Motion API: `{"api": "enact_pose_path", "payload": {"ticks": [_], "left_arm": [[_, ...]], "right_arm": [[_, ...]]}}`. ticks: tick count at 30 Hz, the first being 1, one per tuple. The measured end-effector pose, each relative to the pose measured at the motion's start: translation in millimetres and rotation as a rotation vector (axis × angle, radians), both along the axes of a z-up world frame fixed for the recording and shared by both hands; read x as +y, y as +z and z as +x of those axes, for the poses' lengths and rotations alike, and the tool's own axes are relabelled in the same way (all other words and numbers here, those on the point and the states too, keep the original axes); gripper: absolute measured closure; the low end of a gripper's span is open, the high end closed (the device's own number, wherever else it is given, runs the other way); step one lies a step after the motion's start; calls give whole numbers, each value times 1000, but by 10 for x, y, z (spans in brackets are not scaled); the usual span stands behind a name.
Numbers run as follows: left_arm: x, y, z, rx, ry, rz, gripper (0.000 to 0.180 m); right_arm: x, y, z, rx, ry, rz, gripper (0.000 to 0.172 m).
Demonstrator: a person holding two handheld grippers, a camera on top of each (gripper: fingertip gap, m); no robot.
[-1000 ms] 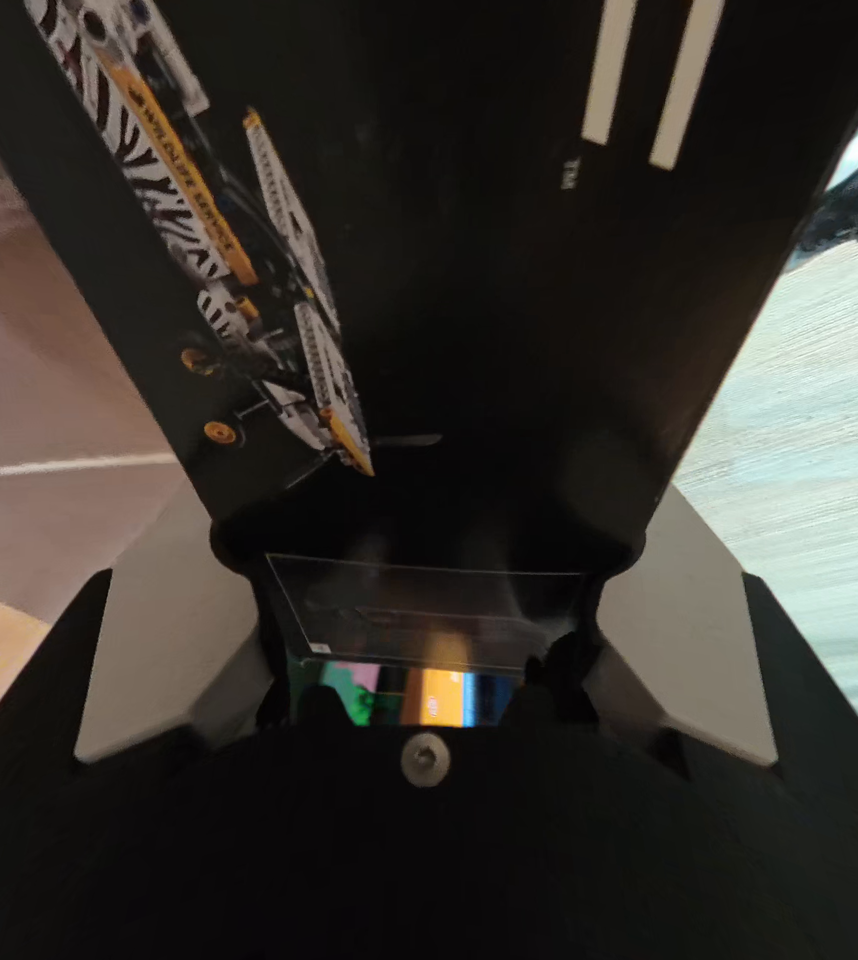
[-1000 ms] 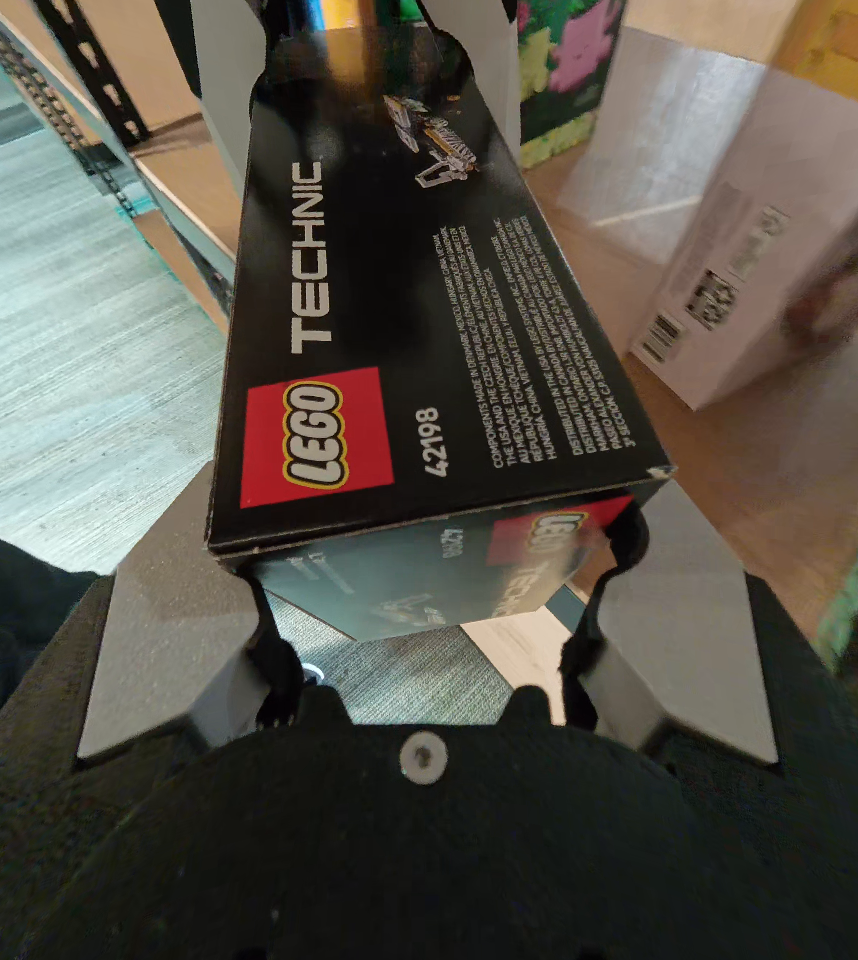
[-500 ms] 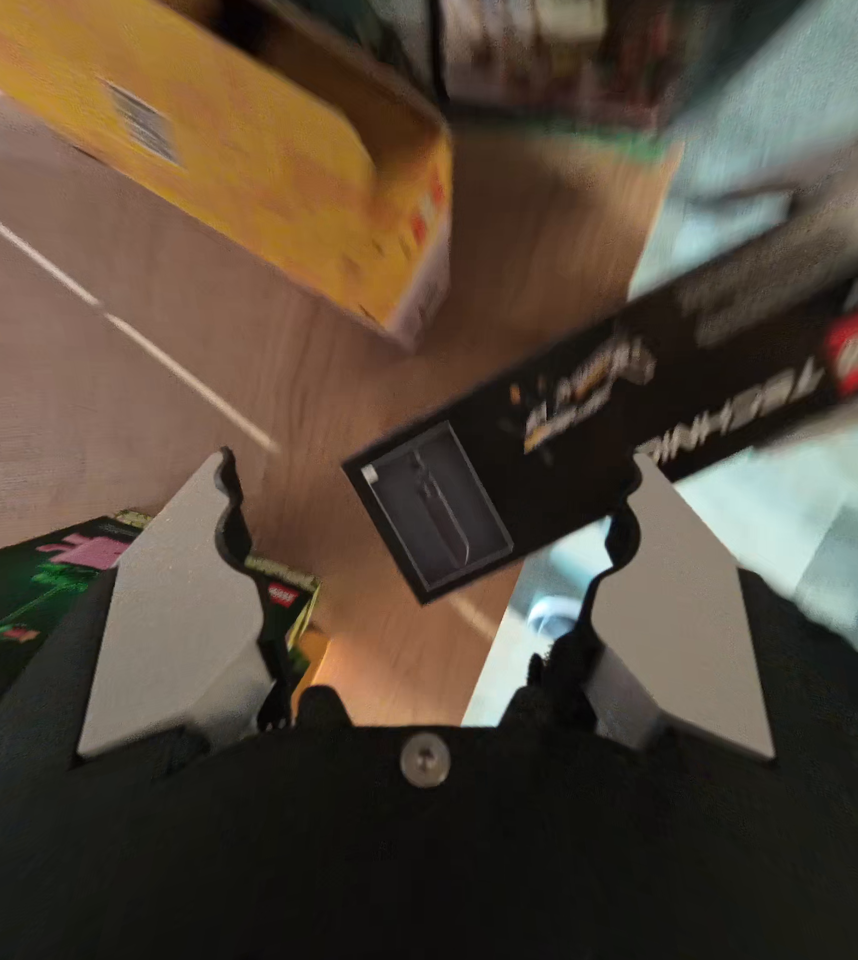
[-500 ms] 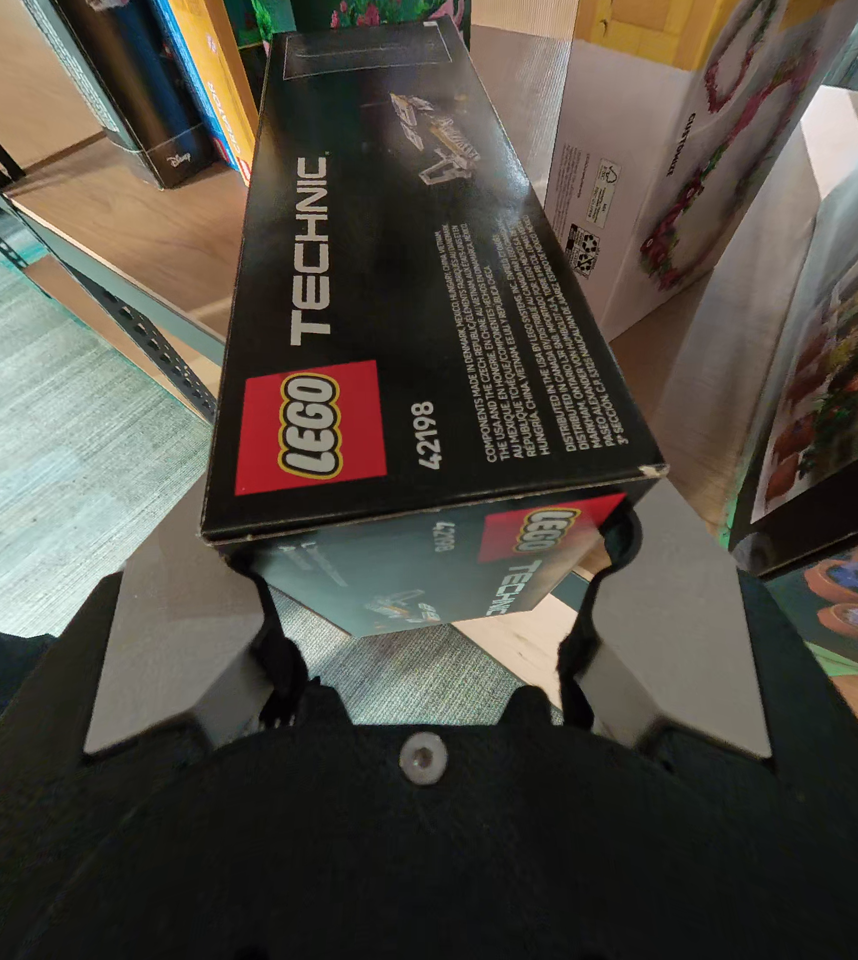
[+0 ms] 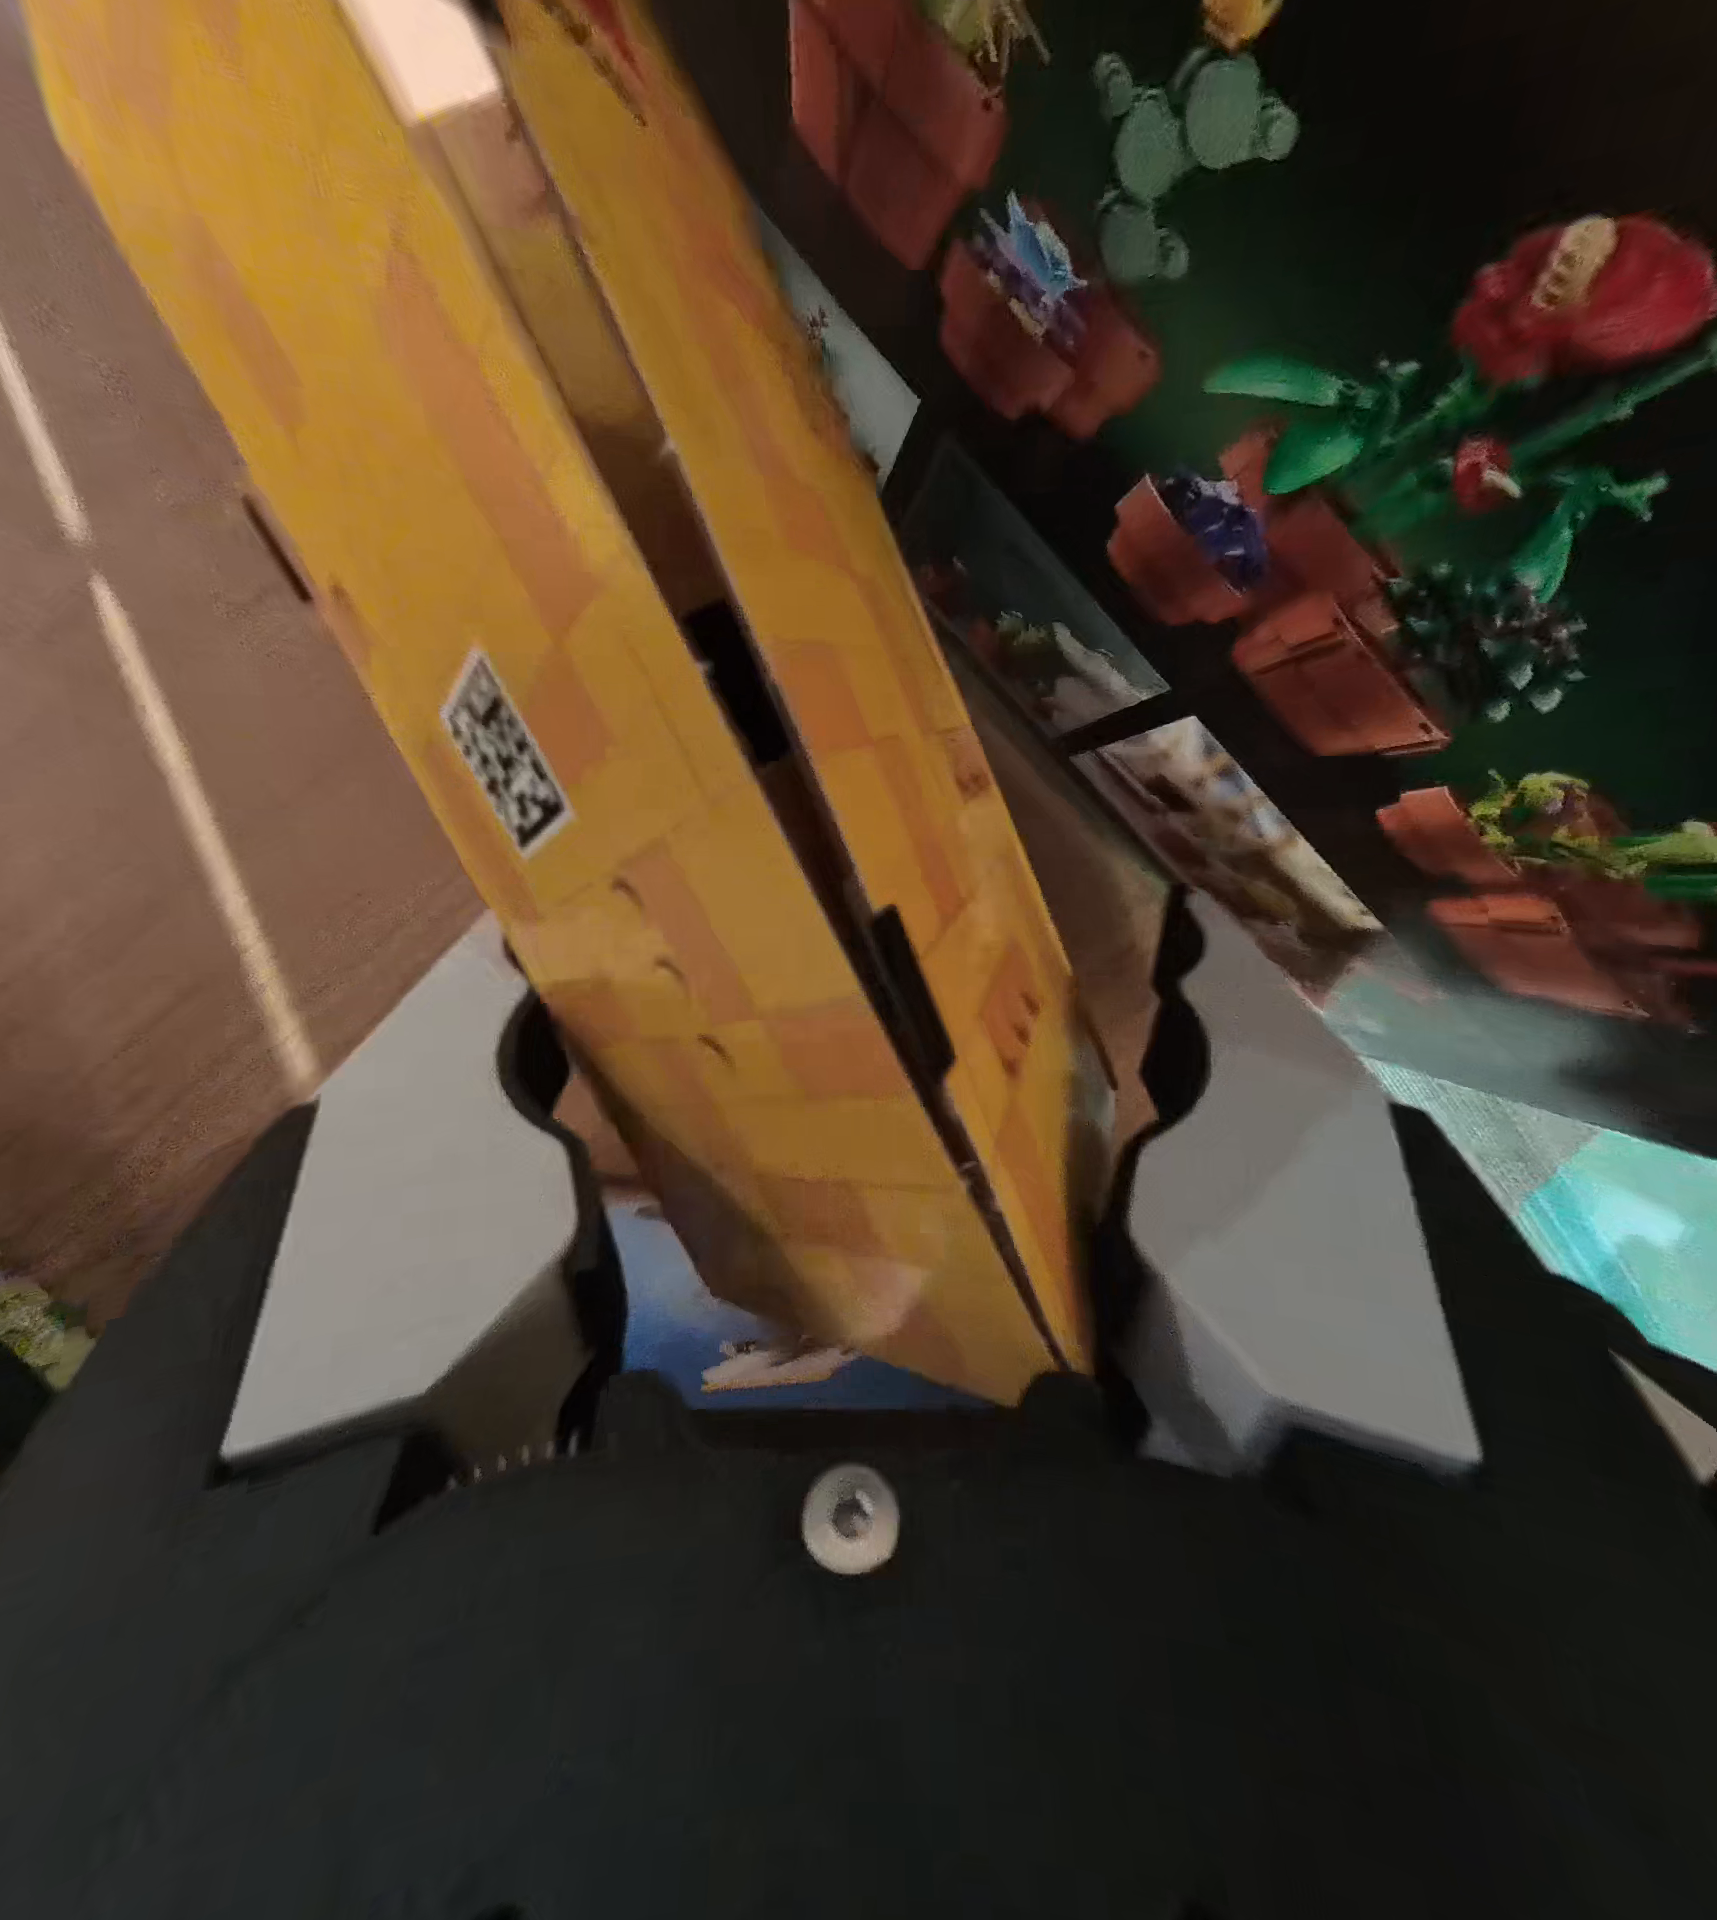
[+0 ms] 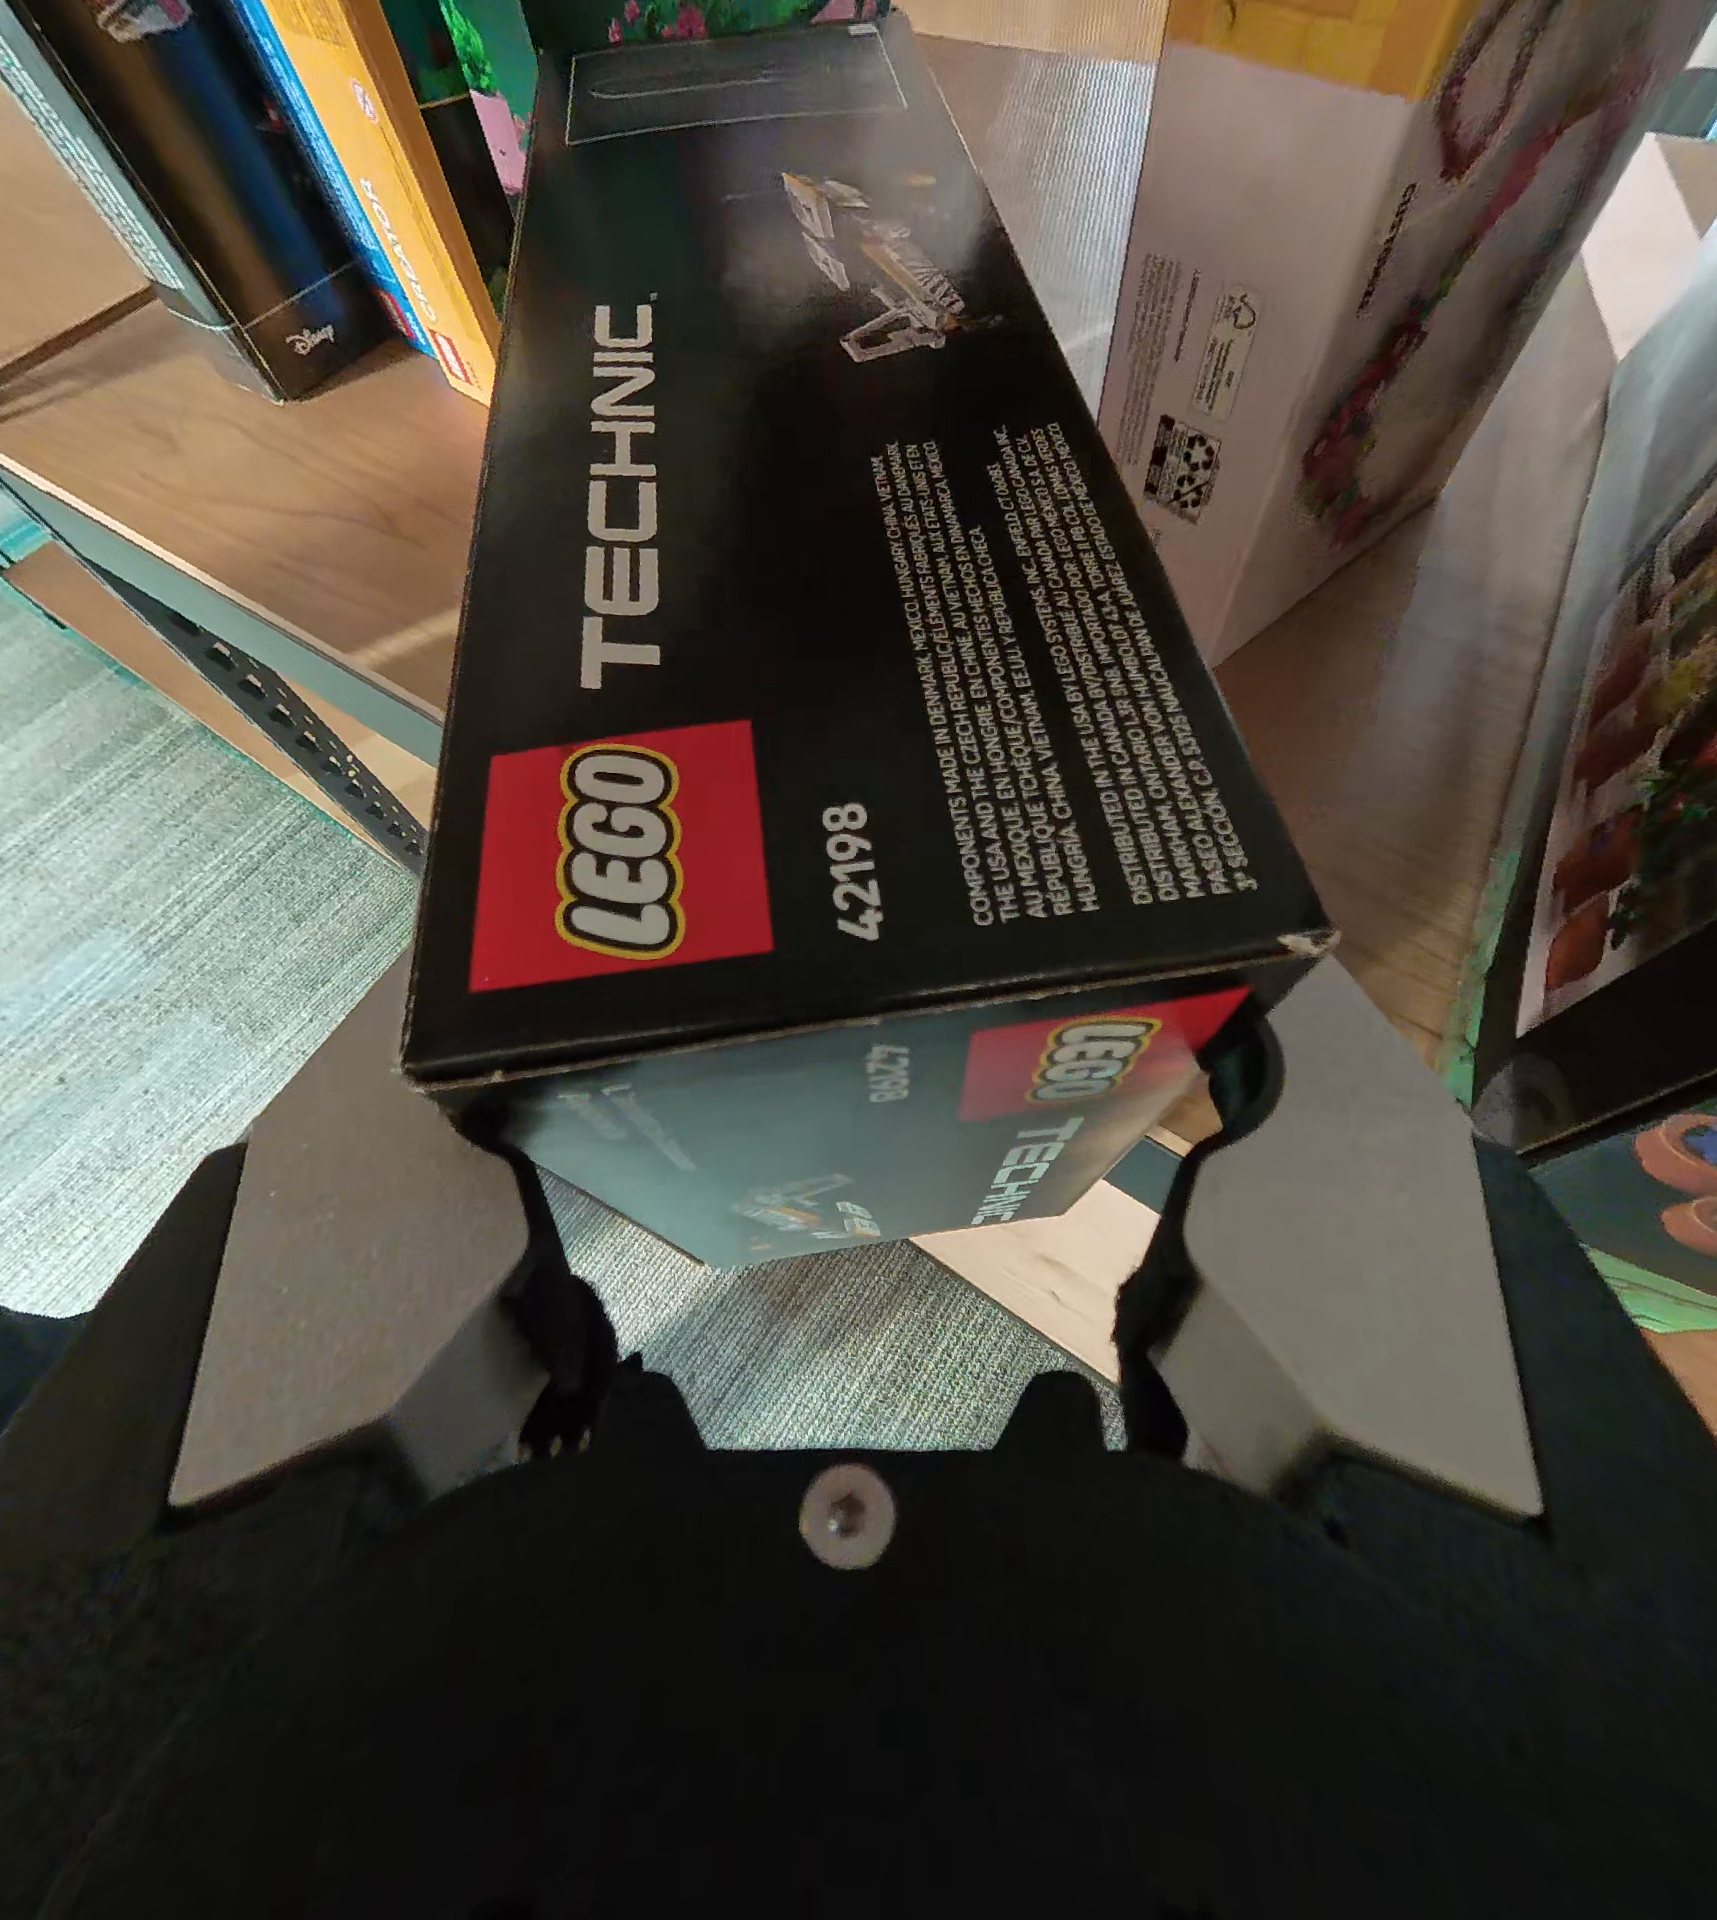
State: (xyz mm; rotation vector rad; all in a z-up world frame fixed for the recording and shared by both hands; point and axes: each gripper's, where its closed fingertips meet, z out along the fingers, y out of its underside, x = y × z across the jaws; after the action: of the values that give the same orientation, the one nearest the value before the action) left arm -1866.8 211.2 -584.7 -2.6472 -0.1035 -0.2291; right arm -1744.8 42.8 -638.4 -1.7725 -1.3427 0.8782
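Right claw [image 6: 859, 1081] gripping black box [image 6: 781, 540] lengthwise pointing away, left claw [image 5: 849, 1049] around yellow box [image 5: 625, 644], grip unclear

The box [image 6: 781, 582] in the right gripper [image 6: 859, 1081] was black with a red square, white lettering and a small grey-and-yellow picture. The box [image 5: 708, 790] between the left gripper's [image 5: 849, 997] fingers was yellow with orange patches and a black-and-white code sticker [image 5: 504, 750]. The neighbouring box [image 5: 1405, 468] was dark, printed with red and green flowers in terracotta pots. The carpet [image 6: 75, 914] was grey, finely striped.
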Motion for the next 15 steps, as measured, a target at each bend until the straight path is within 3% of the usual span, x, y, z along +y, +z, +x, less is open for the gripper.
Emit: {"api": "enact_pose_path", "payload": {"ticks": [5, 11, 15], "left_arm": [[-15, 9, -125, -15, -27, -23, 88], [-112, 45, -255, -23, -75, -19, 92], [-108, 223, -314, -16, -95, 22, 95]], "right_arm": [[-11, 1, -16, 1, -32, 1, 34], [-33, -4, -40, -5, -89, 4, 34], [-44, -6, -66, -8, -133, 5, 34]]}}
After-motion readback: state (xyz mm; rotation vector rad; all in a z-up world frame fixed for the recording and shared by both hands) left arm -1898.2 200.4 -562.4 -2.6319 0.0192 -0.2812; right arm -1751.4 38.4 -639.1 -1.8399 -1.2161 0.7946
